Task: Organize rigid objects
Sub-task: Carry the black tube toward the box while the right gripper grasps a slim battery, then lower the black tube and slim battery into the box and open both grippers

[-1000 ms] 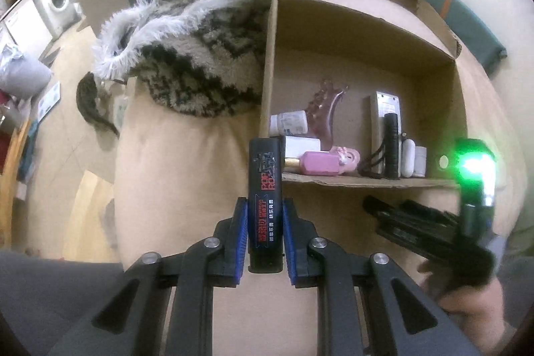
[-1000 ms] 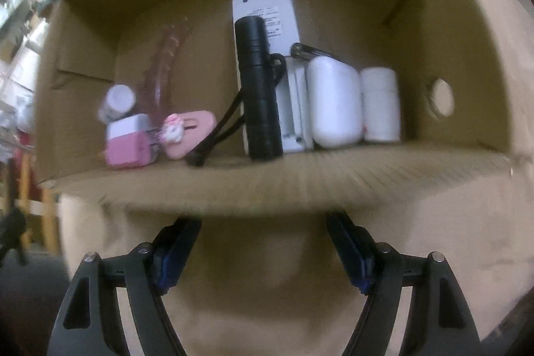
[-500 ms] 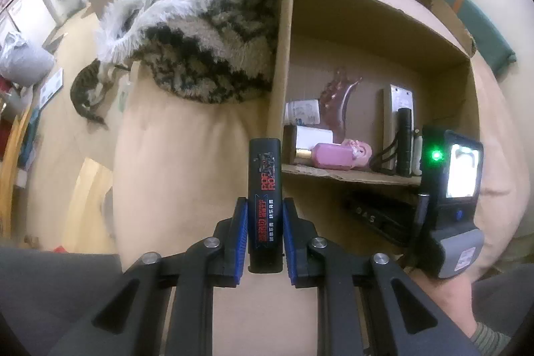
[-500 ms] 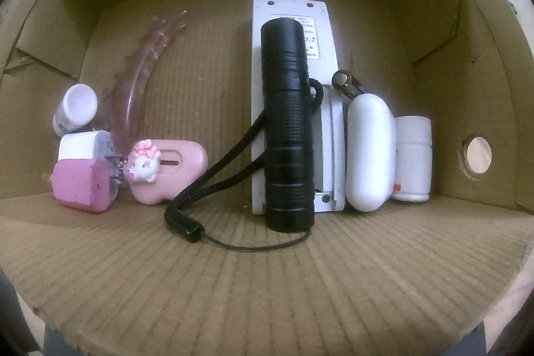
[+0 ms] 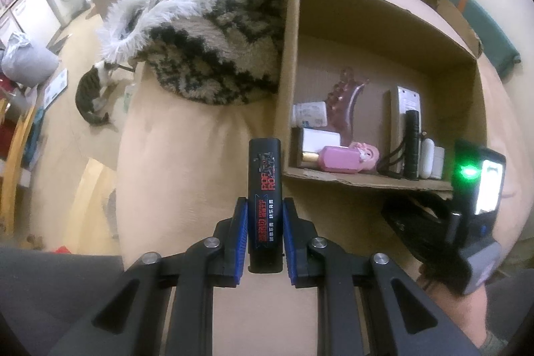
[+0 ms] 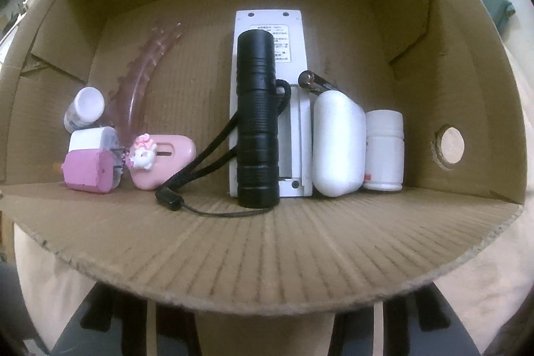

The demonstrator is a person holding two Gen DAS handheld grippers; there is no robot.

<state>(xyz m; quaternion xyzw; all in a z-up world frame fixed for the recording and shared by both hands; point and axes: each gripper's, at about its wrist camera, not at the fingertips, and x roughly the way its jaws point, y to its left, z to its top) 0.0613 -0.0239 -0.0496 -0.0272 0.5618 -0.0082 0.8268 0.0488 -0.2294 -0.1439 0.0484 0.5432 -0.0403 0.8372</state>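
The right gripper has sunk beneath the corrugated cardboard box, its jaws just closing, hidden, grip untellable. The left gripper, tilted steeply downward, pinches a slim black printed lighter. Farther inside stands a ribbed black cylindrical flashlight.

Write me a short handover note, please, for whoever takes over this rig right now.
Left gripper: shut on the black lighter, held upright in front of the cardboard box.
Right gripper: below the box's front flap, fingertips hidden; its jaws have just been closing, and nothing shows between them.
In the box, along the back wall: black flashlight standing against the white remote, white case, white bottle, pink hair clip, pink block, small bottle.
Done: those items are placed.
Left: the lighter probably goes in next; there is bare floor in front.
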